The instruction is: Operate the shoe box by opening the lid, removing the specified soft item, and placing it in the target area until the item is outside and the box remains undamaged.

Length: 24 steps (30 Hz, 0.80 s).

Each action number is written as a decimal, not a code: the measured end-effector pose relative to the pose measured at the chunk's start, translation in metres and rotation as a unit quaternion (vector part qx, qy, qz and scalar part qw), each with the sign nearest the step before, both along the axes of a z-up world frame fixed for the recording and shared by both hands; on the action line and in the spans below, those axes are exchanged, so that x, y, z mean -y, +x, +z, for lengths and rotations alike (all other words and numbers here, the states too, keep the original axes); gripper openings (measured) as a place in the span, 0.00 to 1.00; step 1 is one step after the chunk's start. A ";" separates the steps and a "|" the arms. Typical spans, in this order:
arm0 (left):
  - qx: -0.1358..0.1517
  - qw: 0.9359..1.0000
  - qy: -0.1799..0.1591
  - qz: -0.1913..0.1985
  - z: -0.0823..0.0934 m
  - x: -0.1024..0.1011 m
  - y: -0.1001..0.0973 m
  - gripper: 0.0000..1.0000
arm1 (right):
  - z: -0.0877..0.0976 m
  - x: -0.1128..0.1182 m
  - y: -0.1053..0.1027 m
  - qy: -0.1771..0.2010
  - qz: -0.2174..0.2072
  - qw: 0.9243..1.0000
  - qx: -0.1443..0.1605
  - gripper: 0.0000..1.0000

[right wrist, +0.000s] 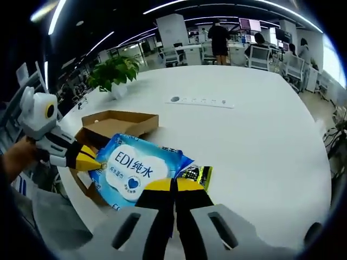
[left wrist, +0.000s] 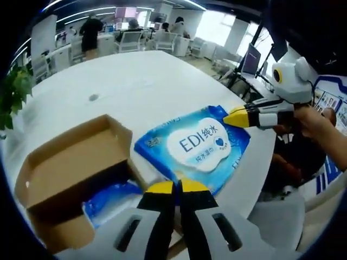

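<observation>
Overhead strip lights, open office, white table [right wrist: 260, 135], potted plant [right wrist: 114, 73]

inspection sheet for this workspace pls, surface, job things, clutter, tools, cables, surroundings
surface: white table, mostly bare.
job's things: cardboard shoe box open, lid flap up; blue wipes pack held over the table beside the box; a second blue pack lies by the box.
clutter: power strip on the table, potted plant at the edge.
tools: left tool and right tool each shut on an opposite edge of the pack.
cables: nothing seen.
surroundings: open office, desks, chairs, people at the far end.
</observation>
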<state>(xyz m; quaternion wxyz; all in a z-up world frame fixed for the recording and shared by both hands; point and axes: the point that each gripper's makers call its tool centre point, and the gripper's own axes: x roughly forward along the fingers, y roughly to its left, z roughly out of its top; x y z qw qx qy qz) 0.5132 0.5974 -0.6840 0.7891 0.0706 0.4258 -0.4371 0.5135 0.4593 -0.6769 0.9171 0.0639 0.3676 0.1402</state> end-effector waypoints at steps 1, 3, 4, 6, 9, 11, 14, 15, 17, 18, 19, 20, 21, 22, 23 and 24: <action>0.000 1.000 0.001 -0.002 -0.002 0.002 0.000 0.00 | -0.002 0.002 0.000 0.000 -0.002 1.000 -0.001 0.00; -0.001 1.000 0.004 -0.005 -0.005 0.006 0.002 0.00 | -0.005 0.005 0.001 -0.001 -0.005 1.000 -0.002 0.00; -0.002 1.000 0.006 -0.007 -0.006 0.008 0.003 0.00 | -0.007 0.007 0.001 0.000 -0.006 1.000 -0.004 0.00; -0.004 1.000 0.011 -0.011 -0.009 0.011 0.005 0.00 | -0.011 0.010 0.002 0.001 -0.010 1.000 -0.006 0.00; -0.004 1.000 0.022 -0.018 -0.013 0.015 0.007 0.00 | -0.019 0.014 0.005 0.004 -0.015 1.000 -0.010 0.00; -0.003 0.999 0.029 -0.021 -0.017 0.017 0.010 0.00 | -0.023 0.016 0.007 0.005 -0.018 1.000 -0.011 0.00; -0.001 0.999 0.040 -0.026 -0.021 0.019 0.013 0.00 | -0.030 0.017 0.010 0.006 -0.020 1.000 -0.012 0.00; 0.000 0.999 0.044 -0.027 -0.023 0.020 0.014 0.00 | -0.034 0.018 0.012 0.007 -0.021 1.000 -0.013 0.00; 0.001 0.998 0.050 -0.029 -0.025 0.021 0.016 0.00 | -0.040 0.019 0.015 0.007 -0.021 1.000 -0.016 0.00; 0.001 0.998 0.054 -0.030 -0.027 0.022 0.018 0.00 | -0.042 0.020 0.016 0.008 -0.022 1.000 -0.017 0.00; 0.002 0.998 0.057 -0.030 -0.029 0.022 0.019 0.00 | -0.045 0.020 0.017 0.007 -0.021 1.000 -0.018 0.00; 0.002 0.998 0.060 -0.031 -0.031 0.023 0.020 0.00 | -0.048 0.020 0.019 0.007 -0.020 1.000 -0.018 0.00; 0.001 0.998 0.062 -0.031 -0.032 0.023 0.021 0.00 | -0.051 0.021 0.021 0.006 -0.019 1.000 -0.019 0.00; 0.000 0.997 0.066 -0.032 -0.034 0.023 0.021 0.00 | -0.053 0.020 0.021 0.006 -0.018 1.000 -0.020 0.00; -0.001 0.997 0.068 -0.032 -0.036 0.023 0.022 0.00 | -0.055 0.020 0.022 0.008 -0.018 1.000 -0.020 0.00; -0.001 0.997 0.069 -0.032 -0.036 0.024 0.022 0.00 | -0.056 0.021 0.023 0.010 -0.019 1.000 -0.021 0.00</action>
